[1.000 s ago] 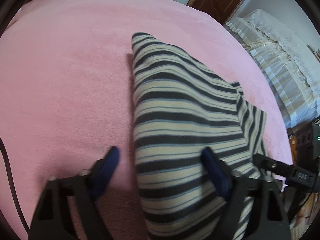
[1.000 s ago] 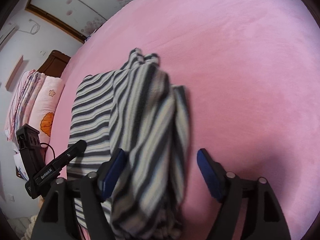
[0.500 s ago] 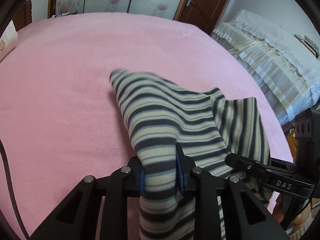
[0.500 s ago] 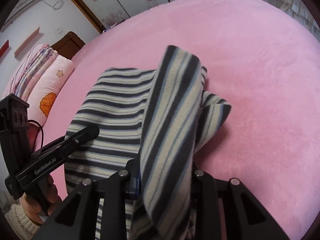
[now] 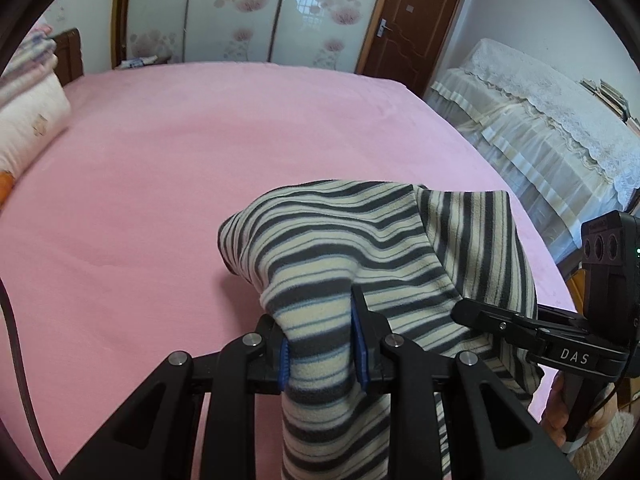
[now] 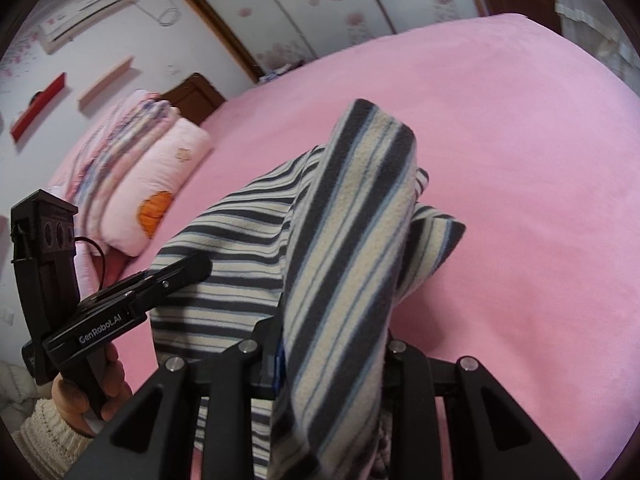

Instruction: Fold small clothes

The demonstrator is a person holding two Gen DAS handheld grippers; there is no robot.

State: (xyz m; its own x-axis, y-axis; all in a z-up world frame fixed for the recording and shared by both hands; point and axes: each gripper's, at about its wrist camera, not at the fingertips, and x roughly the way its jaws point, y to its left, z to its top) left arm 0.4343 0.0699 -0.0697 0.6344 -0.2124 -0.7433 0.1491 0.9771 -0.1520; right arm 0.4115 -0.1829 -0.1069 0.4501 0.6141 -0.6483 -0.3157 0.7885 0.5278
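Note:
A striped garment [image 5: 360, 248], cream with dark grey and thin blue stripes, is held up off the pink bed [image 5: 180, 168]. My left gripper [image 5: 322, 344] is shut on one bunched edge of it. My right gripper [image 6: 332, 344] is shut on another edge of the striped garment [image 6: 344, 216], which drapes over its fingers and hides the pads. The right gripper also shows at the right of the left wrist view [image 5: 532, 336]. The left gripper shows at the left of the right wrist view [image 6: 132, 300]. The cloth hangs between them.
Folded quilts and a pillow [image 6: 140, 176] lie at the head of the bed. A second bed with a lace cover [image 5: 540, 120] stands to the right. A wardrobe with floral doors [image 5: 240, 12] and a wooden door [image 5: 412, 20] are at the back.
Both grippers were open over the flat garment a second ago. They have since shut on its edges and lifted it off the bed, higher than half a second ago.

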